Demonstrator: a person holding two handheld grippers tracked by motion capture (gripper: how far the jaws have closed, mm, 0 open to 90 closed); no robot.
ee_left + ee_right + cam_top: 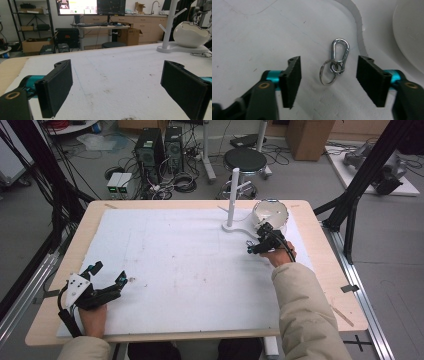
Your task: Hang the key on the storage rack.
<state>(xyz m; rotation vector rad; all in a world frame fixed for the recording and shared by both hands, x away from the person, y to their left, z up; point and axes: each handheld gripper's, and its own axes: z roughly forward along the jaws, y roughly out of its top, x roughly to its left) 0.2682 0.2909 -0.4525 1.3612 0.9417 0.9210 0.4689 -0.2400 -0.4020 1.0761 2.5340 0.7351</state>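
Carabiner [339, 56] between wide-open right gripper [329, 81]

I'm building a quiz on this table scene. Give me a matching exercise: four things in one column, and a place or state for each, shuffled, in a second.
Things:
1. carabiner keyring
2. left hand-held gripper
3. white egg-shaped bowl
4. white branched stand

Places or states:
A. open over bare mat near the table's front left corner
B. upright on a flat white base at the far side
C. flat on the mat between the open jaws of the right hand-held gripper
D. on the far right of the table, beside the stand

Pairs: 1-C, 2-A, 3-D, 4-B
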